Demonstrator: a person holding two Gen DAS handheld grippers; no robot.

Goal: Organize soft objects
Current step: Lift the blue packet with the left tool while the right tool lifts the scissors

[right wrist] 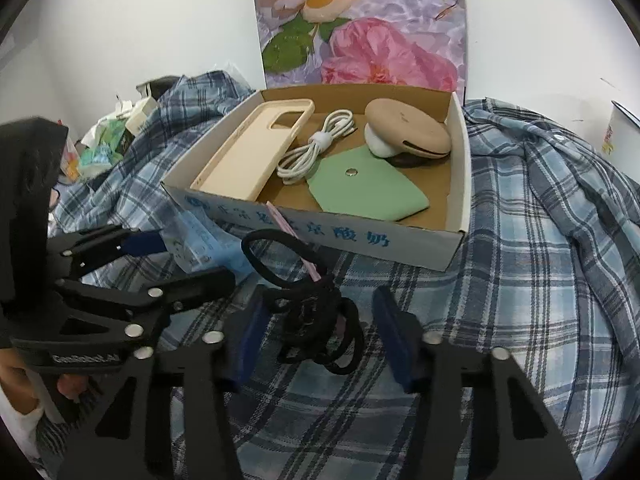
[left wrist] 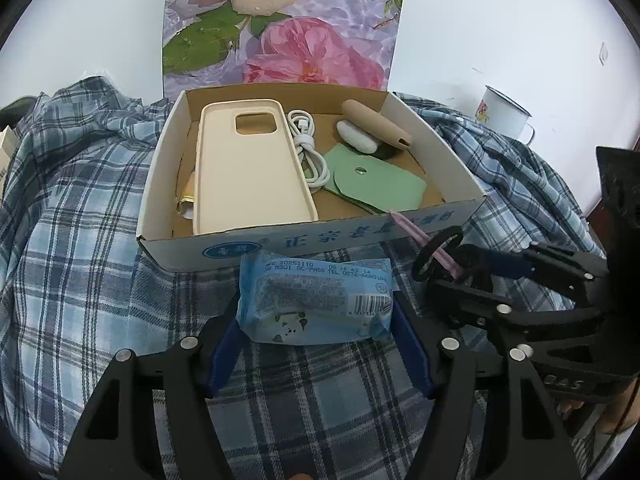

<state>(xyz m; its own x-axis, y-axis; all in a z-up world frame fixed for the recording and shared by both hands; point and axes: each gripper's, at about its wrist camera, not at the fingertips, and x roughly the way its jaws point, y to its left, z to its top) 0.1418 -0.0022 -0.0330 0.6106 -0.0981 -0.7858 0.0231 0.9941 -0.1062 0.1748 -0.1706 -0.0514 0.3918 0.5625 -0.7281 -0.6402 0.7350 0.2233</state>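
A blue tissue packet (left wrist: 316, 300) lies on the plaid cloth just before the open cardboard box (left wrist: 320, 240). My left gripper (left wrist: 318, 340) is shut on it, one blue pad against each end. To the right, a bundle of black hair ties (right wrist: 316, 320) on a pink card rests on the cloth, the card's tip leaning on the box's front wall (right wrist: 360, 236). My right gripper (right wrist: 320, 336) stands open around the bundle, pads clear of it. The box holds a cream phone case (left wrist: 248, 168), a white cable (left wrist: 308, 148), a green pouch (left wrist: 372, 188) and a beige piece on a white case (right wrist: 408, 132).
Blue plaid cloth (left wrist: 80, 240) covers the whole surface and bunches up on both sides of the box. A white enamel mug (left wrist: 504, 116) stands at the back right. Packets and clutter (right wrist: 112, 140) sit at the far left. A floral poster (left wrist: 280, 20) hangs on the wall behind.
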